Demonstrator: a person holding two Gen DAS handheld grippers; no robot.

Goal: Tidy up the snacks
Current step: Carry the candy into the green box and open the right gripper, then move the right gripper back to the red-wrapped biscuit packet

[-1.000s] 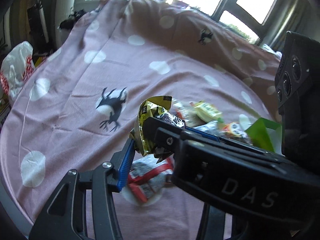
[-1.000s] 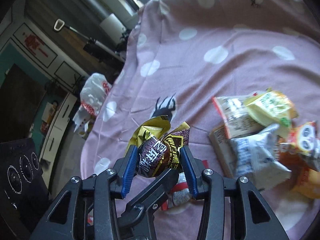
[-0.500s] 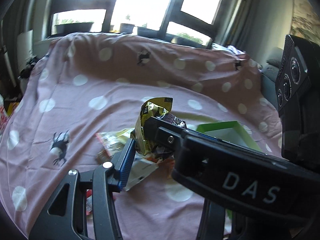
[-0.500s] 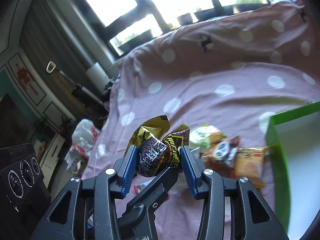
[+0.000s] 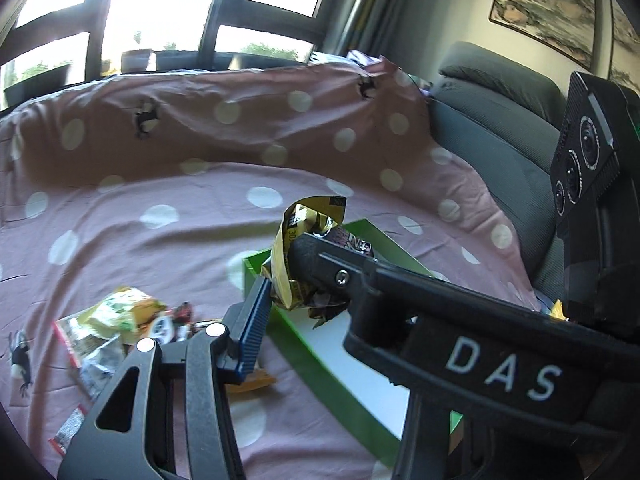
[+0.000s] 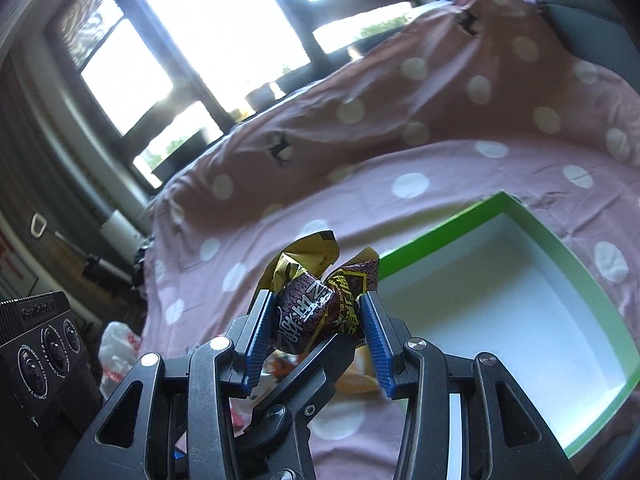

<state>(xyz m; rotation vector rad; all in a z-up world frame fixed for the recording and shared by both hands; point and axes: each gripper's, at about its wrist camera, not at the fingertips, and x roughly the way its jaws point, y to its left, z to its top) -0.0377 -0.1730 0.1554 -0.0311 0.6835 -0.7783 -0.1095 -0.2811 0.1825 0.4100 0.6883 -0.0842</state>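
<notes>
1. While both grippers hang above the bedspread, the left wrist view shows the left gripper [image 5: 282, 280] clamped on a crumpled gold-and-brown snack packet [image 5: 304, 248]; one blue pad [image 5: 254, 328] presses its side, and the right gripper's black finger crosses in front from 4 o'clock.
2. Behind the packet, from centre towards 5 o'clock, lies a green box [image 5: 320, 364] with a white floor, resting on the pink spotted bedspread [image 5: 160, 184].
3. At 8 o'clock a loose pile of snacks [image 5: 116, 320] lies on the cloth, just beside the box.
4. A grey sofa [image 5: 492, 120] stands at 2 o'clock, a bright window [image 5: 160, 4] at 11.
5. From the right wrist view, the right gripper [image 6: 318, 314] pinches the same packet [image 6: 316, 304] between both blue pads, its dark face with white lettering turned to the camera.
6. The green box [image 6: 432, 236] sits at 3 to 4 o'clock, open, nothing visible inside.
7. A white plastic bag [image 6: 118, 344] lies at 8 o'clock beyond the bed's edge.
</notes>
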